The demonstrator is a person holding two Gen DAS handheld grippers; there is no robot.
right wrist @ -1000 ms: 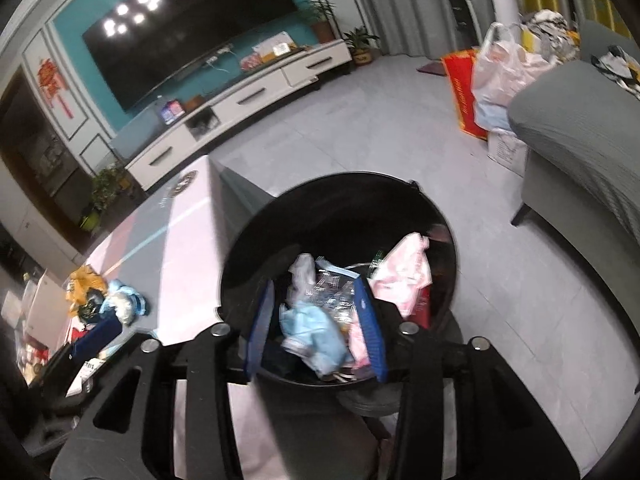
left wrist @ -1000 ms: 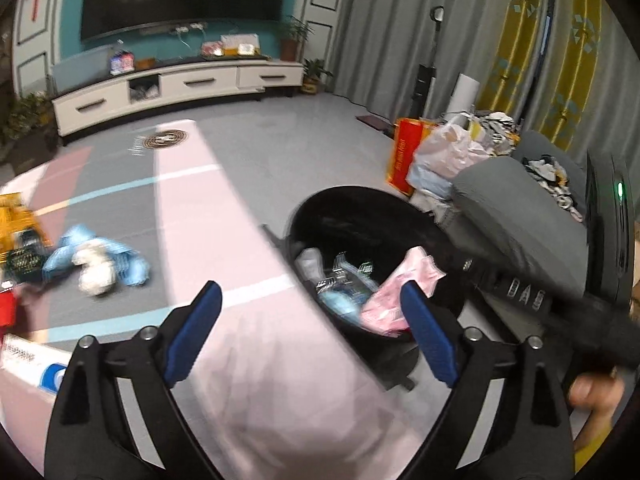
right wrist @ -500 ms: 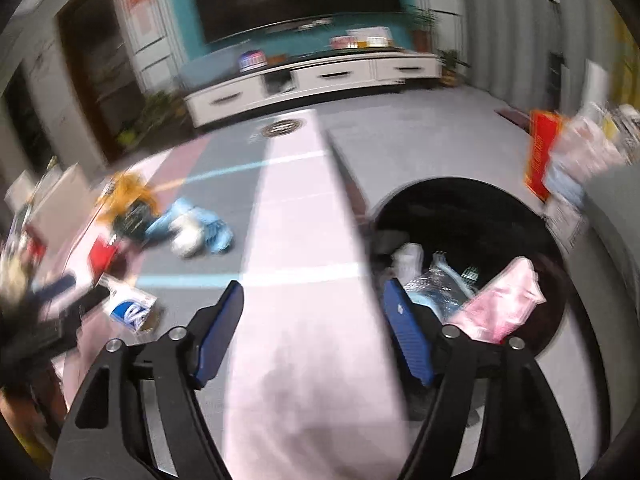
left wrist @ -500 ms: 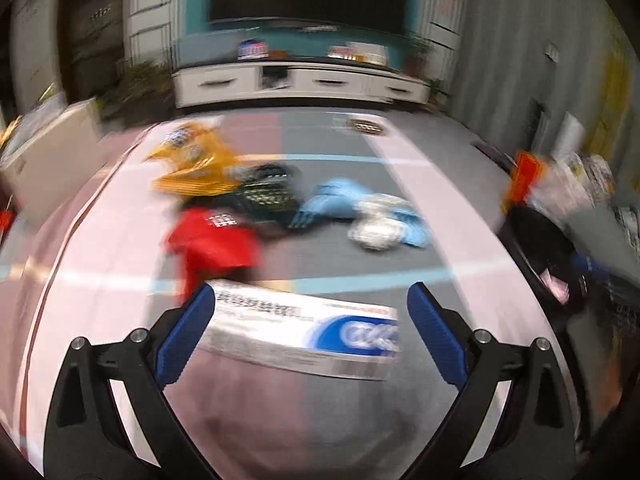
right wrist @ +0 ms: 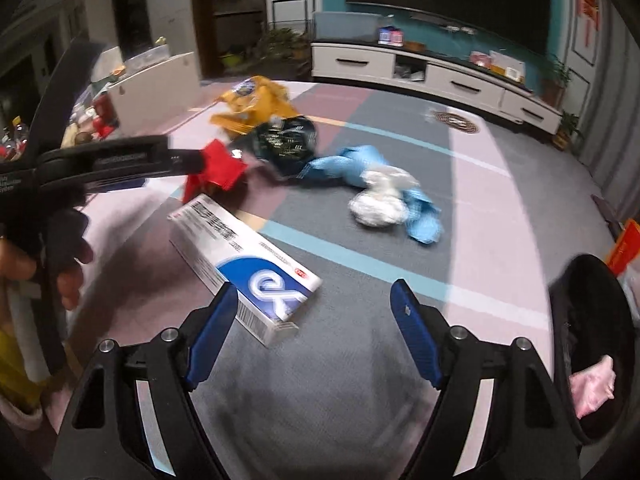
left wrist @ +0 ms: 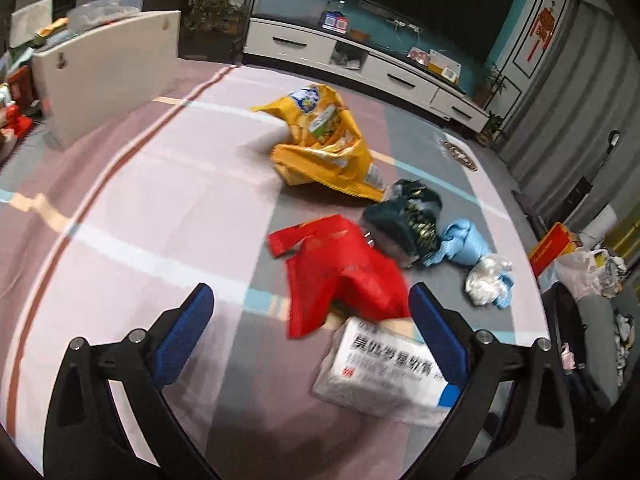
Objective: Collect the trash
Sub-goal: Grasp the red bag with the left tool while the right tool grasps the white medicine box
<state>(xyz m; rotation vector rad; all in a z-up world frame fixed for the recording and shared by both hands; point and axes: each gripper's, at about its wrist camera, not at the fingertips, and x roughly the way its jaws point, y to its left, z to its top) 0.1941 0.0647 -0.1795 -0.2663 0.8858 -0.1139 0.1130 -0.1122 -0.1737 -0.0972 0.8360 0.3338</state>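
Now, here is how things are lying for you.
Left gripper (left wrist: 310,326): you are holding it spread wide over the striped cloth (left wrist: 168,208), nothing pinched; the red wrapper (left wrist: 340,272) is lying between its blue pads.
Right gripper (right wrist: 314,320): its jaws are opening, empty; the white-and-blue box (right wrist: 244,256) is sitting at its 10 o'clock, just beside the left pad.
Trash pile: yellow bag (left wrist: 324,144), dark bag (left wrist: 404,220), blue wad (right wrist: 376,188) are lying at 12 o'clock.
Bin (right wrist: 592,344): black, standing at 3 o'clock of your right gripper, a pink scrap (right wrist: 592,390) inside.
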